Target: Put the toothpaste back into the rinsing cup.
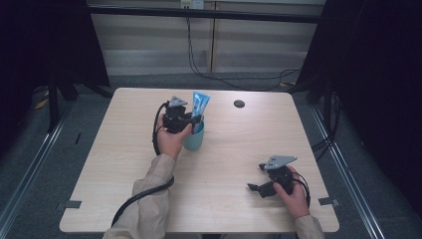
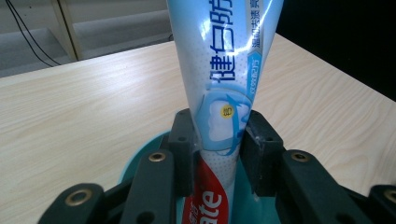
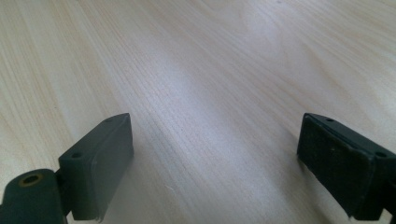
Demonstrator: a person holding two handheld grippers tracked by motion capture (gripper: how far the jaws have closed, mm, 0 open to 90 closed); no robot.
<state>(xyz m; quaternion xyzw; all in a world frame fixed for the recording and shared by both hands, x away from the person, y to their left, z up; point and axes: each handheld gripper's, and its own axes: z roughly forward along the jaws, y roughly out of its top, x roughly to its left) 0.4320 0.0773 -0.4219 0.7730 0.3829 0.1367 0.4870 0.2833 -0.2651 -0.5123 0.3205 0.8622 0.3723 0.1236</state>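
Observation:
A blue and white toothpaste tube stands upright in a teal cup near the middle of the table. My left gripper is shut on the tube just above the cup's rim. In the left gripper view both black pads press the toothpaste tube at its lower part, with the teal cup directly beneath. My right gripper rests low at the front right of the table, open, nothing between its jaws. In the right gripper view my right gripper has bare wood between the pads.
The light wooden table has a small dark round hole at its back right. Black cables trail from both grippers. Dark frame posts stand at either side of the table, and cables lie on the floor behind it.

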